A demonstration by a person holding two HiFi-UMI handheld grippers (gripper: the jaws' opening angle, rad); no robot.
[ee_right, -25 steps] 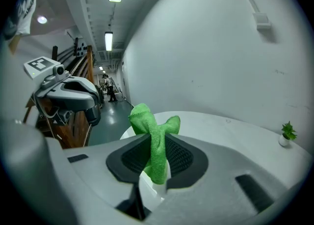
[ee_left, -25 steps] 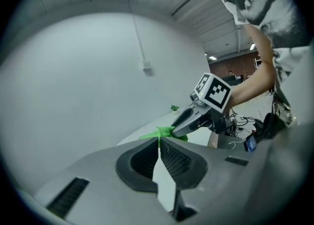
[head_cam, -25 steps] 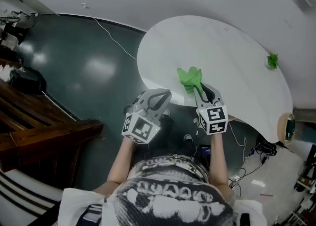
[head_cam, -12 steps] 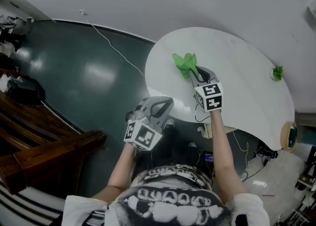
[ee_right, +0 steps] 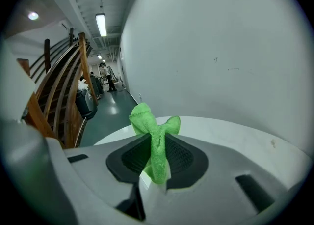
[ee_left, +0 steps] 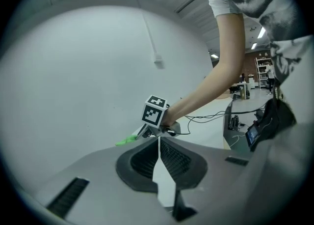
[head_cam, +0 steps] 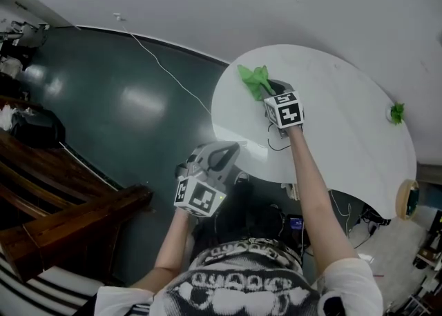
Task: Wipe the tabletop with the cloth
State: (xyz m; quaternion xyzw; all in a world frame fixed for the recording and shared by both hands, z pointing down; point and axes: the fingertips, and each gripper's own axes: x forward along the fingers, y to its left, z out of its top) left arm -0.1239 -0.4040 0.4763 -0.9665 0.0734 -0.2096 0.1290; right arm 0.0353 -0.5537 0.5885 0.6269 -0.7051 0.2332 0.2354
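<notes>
- The right gripper (head_cam: 271, 88) is clamped on the green cloth (head_cam: 253, 79). The pinch falls on the bunched middle, with loose folds fanning out beyond the jaw tips.
- The cloth projects just ahead of this gripper, over the white tabletop (head_cam: 345, 121) beneath it. Contact with the surface cannot be confirmed.
- Expected handling: light, soft and limp, with no crush risk. It is likely to bunch and drag rather than spread flat.
- Recommended hold: the bunched middle should suffice. Keep the jaws low so the folds press down.
- The left gripper (head_cam: 222, 154) has its jaws together on nothing, well behind the right gripper and off the table.
</notes>
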